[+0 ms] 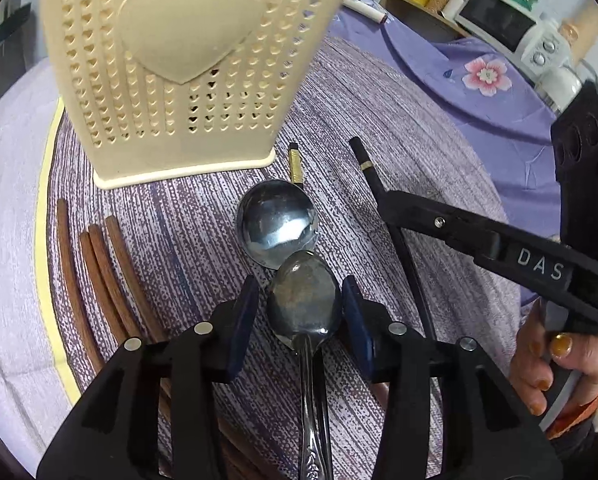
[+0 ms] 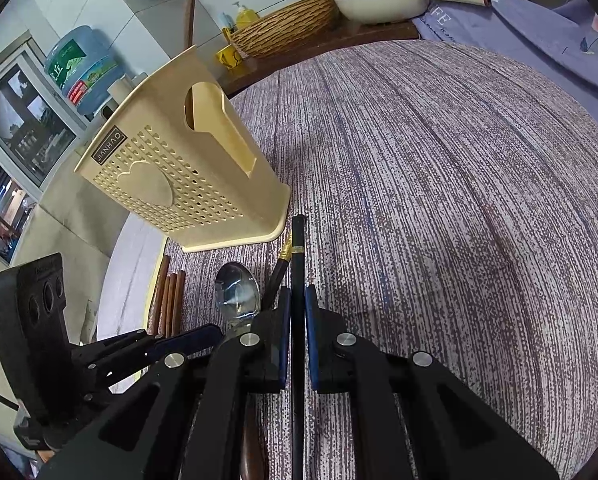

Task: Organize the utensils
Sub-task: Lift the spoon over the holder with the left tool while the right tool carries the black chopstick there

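Over purple placemat (image 2: pixel 439 200), right gripper (image 2: pixel 297 340) clamps black chopstick (image 2: pixel 297 256); left gripper (image 1: pixel 303 316) half-open around spoon (image 1: pixel 304 300).

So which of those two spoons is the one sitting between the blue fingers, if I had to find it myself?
Start at the cream holder with the heart standing on the purple striped mat. Two metal spoons lie just in front of it, bowl to bowl. Yours is the spoon farther from the holder: duller and tarnished, with a patterned handle, unlike the shinier, rounder spoon beyond it.
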